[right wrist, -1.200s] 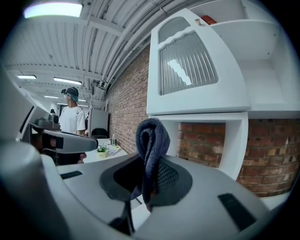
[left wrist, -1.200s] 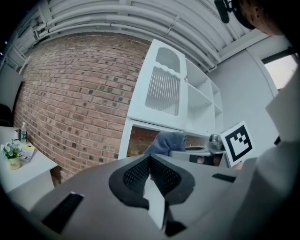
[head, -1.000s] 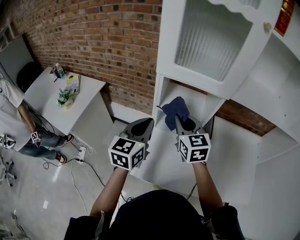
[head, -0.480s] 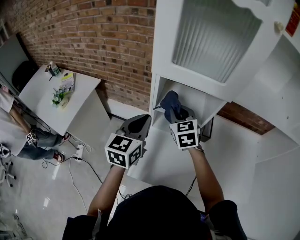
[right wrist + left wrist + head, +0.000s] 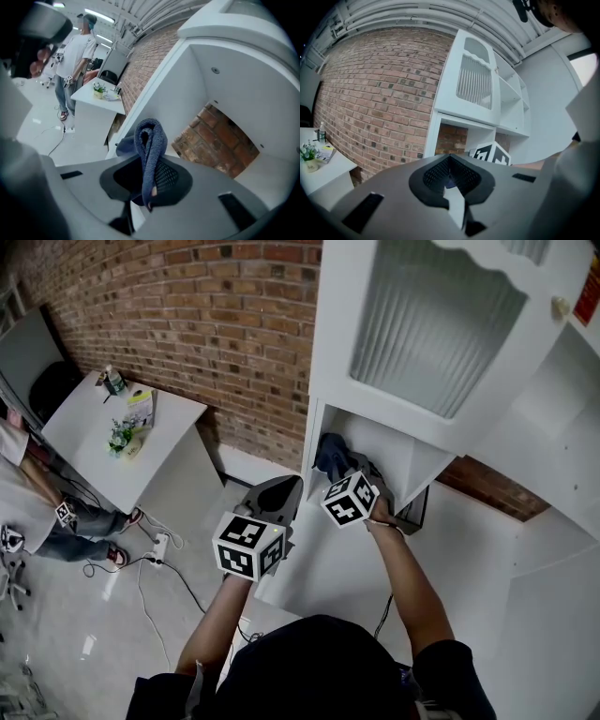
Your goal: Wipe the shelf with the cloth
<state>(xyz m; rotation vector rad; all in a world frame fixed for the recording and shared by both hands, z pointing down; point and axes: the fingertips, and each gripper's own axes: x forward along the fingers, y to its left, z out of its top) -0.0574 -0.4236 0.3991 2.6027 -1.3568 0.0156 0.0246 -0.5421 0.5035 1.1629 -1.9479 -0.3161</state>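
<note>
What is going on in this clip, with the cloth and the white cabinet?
A person works with two handheld grippers. The right gripper is shut on a dark blue terry cloth and holds it inside the open shelf compartment of the tall white cabinet. Whether the cloth touches the shelf cannot be told. The left gripper hangs outside, jaws together, holding nothing.

We lose most of the dark blue terry cloth (image 5: 328, 452) behind the right gripper (image 5: 352, 474); clutter (image 5: 129, 423) on the white counter (image 5: 141, 467) too small to call.
</note>
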